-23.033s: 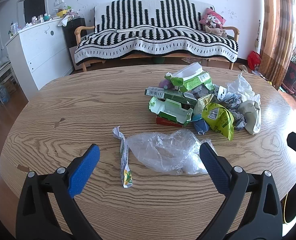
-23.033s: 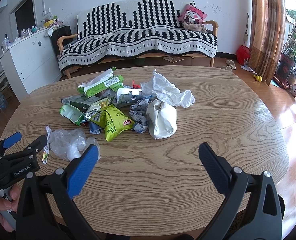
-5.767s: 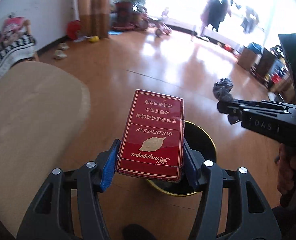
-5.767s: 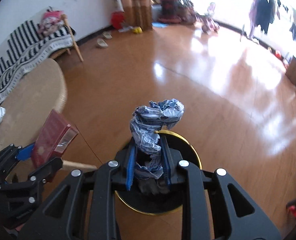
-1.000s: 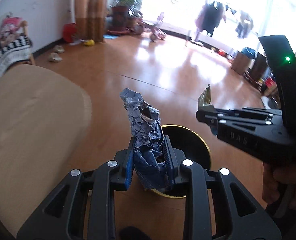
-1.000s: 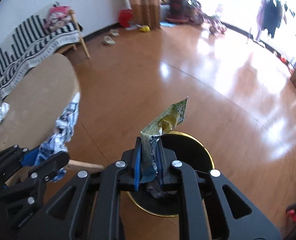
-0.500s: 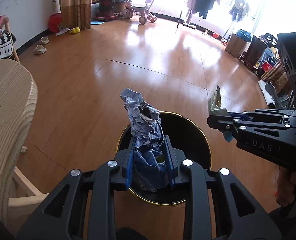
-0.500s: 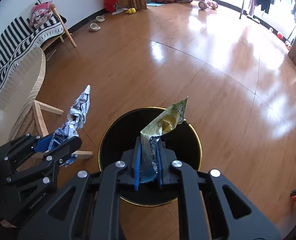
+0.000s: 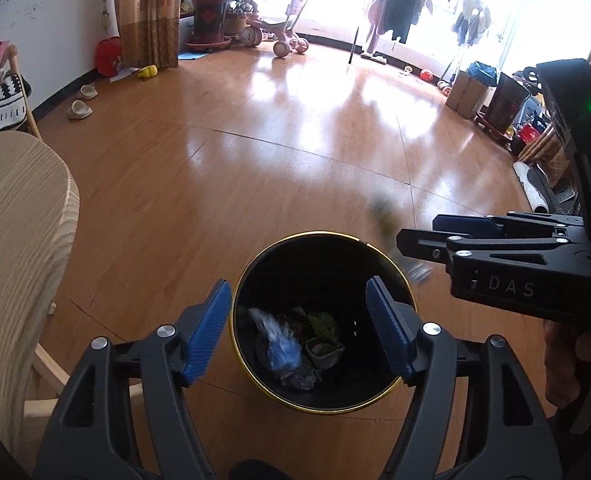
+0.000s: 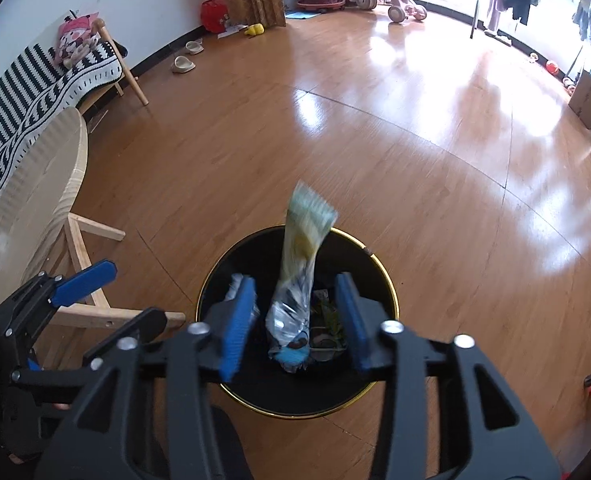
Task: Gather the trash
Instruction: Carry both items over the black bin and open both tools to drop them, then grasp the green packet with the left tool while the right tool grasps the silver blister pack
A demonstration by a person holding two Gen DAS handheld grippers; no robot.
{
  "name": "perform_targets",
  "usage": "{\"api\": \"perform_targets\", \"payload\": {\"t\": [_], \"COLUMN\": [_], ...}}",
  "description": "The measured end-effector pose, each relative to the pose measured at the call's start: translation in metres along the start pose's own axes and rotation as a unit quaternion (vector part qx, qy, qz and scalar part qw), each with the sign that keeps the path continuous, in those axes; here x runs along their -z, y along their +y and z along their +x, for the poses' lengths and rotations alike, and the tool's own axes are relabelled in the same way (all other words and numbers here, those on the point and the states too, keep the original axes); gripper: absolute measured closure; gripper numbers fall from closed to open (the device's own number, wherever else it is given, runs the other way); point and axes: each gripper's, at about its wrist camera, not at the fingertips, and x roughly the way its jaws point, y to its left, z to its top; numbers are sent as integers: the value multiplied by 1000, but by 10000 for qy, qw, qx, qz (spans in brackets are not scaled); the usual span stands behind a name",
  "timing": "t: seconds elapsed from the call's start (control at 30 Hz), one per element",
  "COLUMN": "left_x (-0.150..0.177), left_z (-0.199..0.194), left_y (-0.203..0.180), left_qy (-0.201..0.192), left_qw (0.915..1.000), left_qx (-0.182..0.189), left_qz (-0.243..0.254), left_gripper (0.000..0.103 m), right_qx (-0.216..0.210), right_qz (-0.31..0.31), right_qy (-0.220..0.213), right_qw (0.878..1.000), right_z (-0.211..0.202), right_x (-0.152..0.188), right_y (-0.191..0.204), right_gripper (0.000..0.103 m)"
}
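A black trash bin with a gold rim (image 9: 255, 264) (image 10: 391, 292) stands on the wooden floor below both grippers. My left gripper (image 9: 299, 330) is open and empty above the bin; the blue-grey crumpled wrapper (image 9: 281, 348) lies blurred inside among other trash. My right gripper (image 10: 295, 320) is open; a green-yellow wrapper (image 10: 303, 248) is blurred in mid-fall between its fingers, over the bin. The right gripper also shows in the left wrist view (image 9: 423, 236) with the wrapper as a blur (image 9: 383, 216) beside it. The left gripper shows at the left in the right wrist view (image 10: 83, 278).
The wooden table's edge (image 9: 23, 216) (image 10: 51, 184) and its leg frame (image 10: 95, 232) are at the left. A striped sofa (image 10: 35, 76) is behind it. Shoes (image 10: 183, 64), a tricycle (image 9: 283, 40) and boxes (image 9: 471, 88) stand far across the floor.
Both grippers have opened. The crumpled wrapper has dropped from the left gripper into the bin, and the green-yellow wrapper has left the right gripper and is falling.
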Motion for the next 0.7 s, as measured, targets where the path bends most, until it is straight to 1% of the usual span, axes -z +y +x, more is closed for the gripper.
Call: {"api": "perform_targets", "payload": {"t": [0.27,0.37,0.43,0.5,0.6,0.67,0.7], "left_x": [1,1,1,2,5,9,11], "left_z": [-19,-34,-45,-63,-94,-116,-130], "left_y": [5,15,23,38,65,86,101], "left_qy": [-154,-259,-339,-453,-611,-719,-774], "left_qw": [9998,9995,9990,9976,9944,9911,9883], "left_qx": [-86,-193,-305,-499,-774,-963,-1113], "left_qz": [71,20,-31,-137,-377,-576,-692], "left_gripper": [34,30,22,17,12,11,11], "right_qx": [-3,-39,-48,-96,-260,-390,-462], "right_qz": [49,4,-90,-213,-410,-647,-762], "right_qy": [-84,-166,-311,-439,-533,-614,-648], "right_qw": [10000,9999,9995,9988,9974,9952,9939], "right_z": [-4,-9,-16,-23,-30,-36,-38], "right_x": [-3,-4,-7,-10,-14,-17,-18], "right_y": [8,18,30,49,80,113,129], "right_gripper": [55,54,50,42,38,36,34]}}
